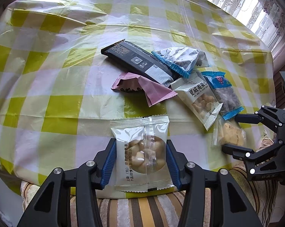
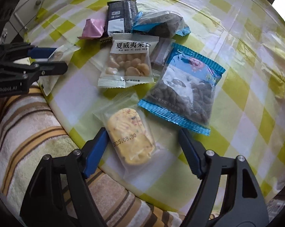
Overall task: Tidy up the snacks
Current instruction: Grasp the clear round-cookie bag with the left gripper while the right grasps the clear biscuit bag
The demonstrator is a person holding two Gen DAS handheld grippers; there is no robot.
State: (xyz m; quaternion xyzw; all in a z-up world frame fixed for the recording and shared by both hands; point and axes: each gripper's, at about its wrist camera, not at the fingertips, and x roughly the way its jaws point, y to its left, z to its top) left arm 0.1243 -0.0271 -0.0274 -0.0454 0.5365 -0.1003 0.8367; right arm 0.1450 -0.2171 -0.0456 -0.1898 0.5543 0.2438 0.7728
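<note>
My left gripper (image 1: 141, 147) is shut on a white nut packet (image 1: 142, 151) at the table's near edge; it also shows in the right wrist view (image 2: 53, 60). My right gripper (image 2: 142, 138) is open around a clear packet with a yellow biscuit (image 2: 130, 138), its left pad touching the packet; the gripper shows in the left wrist view (image 1: 231, 132). A pile beyond holds a second white nut packet (image 2: 128, 62), a blue-edged raisin packet (image 2: 184, 90), another blue-edged packet (image 2: 161, 22), a black bar (image 2: 120, 18) and a pink wrapper (image 2: 93, 29).
The table carries a yellow-and-white checked plastic cloth (image 1: 66, 66). A striped towel-covered seat (image 2: 28, 123) lies at the near edge. A white drawer unit (image 2: 28, 5) stands at the far left. Curtains (image 1: 256, 5) hang at the far right.
</note>
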